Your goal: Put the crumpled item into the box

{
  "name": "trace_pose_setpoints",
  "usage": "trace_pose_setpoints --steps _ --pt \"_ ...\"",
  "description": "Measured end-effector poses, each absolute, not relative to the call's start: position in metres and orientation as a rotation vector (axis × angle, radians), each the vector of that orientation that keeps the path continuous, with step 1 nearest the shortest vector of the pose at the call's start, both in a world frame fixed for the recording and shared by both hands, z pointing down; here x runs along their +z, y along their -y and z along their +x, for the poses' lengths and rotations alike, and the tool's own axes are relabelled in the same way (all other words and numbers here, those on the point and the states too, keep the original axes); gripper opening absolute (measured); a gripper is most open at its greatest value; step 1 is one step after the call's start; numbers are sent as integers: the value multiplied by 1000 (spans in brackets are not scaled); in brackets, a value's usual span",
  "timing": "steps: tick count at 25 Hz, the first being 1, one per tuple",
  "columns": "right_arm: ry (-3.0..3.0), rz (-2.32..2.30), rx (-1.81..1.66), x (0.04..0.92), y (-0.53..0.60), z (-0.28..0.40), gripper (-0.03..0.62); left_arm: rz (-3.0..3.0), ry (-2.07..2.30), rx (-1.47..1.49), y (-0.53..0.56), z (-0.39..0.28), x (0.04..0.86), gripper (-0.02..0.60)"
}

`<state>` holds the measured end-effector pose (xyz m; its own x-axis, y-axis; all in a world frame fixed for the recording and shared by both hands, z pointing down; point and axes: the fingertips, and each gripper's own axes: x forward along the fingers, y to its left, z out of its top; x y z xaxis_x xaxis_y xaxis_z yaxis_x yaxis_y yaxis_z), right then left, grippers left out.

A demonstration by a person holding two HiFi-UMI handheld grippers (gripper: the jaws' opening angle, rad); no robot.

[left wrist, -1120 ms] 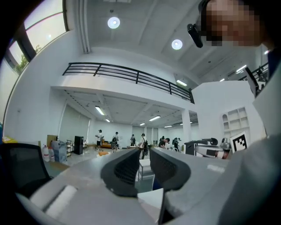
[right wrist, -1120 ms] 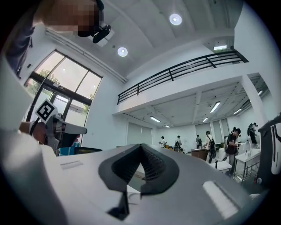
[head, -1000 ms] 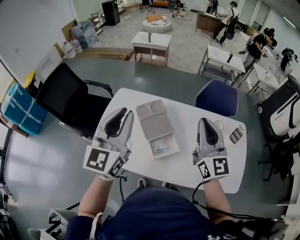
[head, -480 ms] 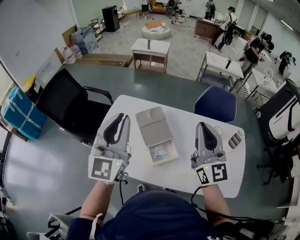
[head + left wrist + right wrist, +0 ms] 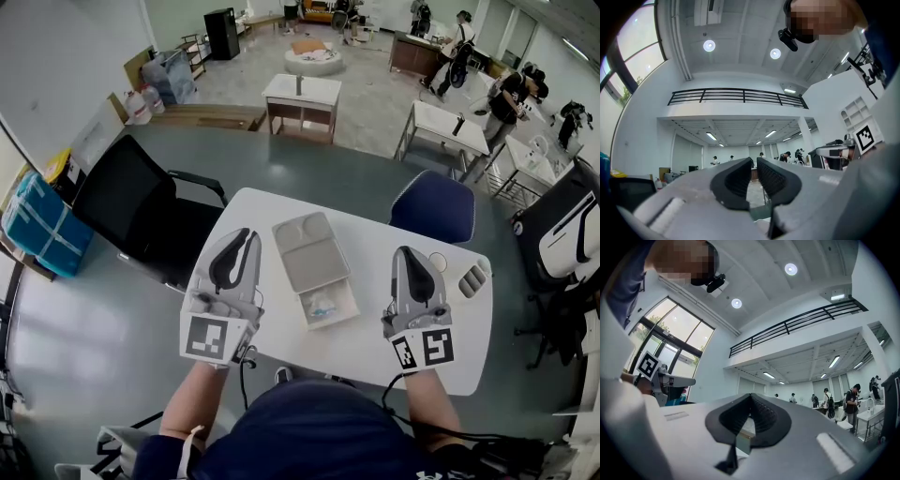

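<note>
The box [image 5: 351, 302] lies open in the middle of the white table [image 5: 375, 239], its flat lid [image 5: 306, 251] folded out at the far side. The crumpled item [image 5: 322, 306], pale and whitish, rests inside the box's tray. My left gripper [image 5: 240, 236] hovers left of the box with its tips pointing away from me. In the left gripper view its jaws [image 5: 754, 162] are closing, with a narrow gap and nothing between them. My right gripper [image 5: 410, 252] hovers right of the box, its tips [image 5: 750, 397] touching and empty.
A black office chair [image 5: 141, 202] stands off the table's left side and a blue chair [image 5: 433, 202] at its far right. A small grey ridged object [image 5: 472, 275] and a white disc [image 5: 437, 262] lie near the table's right edge.
My left gripper has straightened from a tilt and shifted slightly left of the box, its jaws narrower. The right gripper has barely moved. The crumpled item stays in the box.
</note>
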<state>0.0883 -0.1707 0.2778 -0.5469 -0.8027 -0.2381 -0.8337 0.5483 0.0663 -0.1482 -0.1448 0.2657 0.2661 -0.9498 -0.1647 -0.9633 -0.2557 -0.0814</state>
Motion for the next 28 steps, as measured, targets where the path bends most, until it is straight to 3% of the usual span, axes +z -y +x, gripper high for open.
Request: trace_pose_setpoints --steps 28 --pt "-2620 -1351 234 285 167 85 2 -2379 -1818 122 142 -149 273 41"
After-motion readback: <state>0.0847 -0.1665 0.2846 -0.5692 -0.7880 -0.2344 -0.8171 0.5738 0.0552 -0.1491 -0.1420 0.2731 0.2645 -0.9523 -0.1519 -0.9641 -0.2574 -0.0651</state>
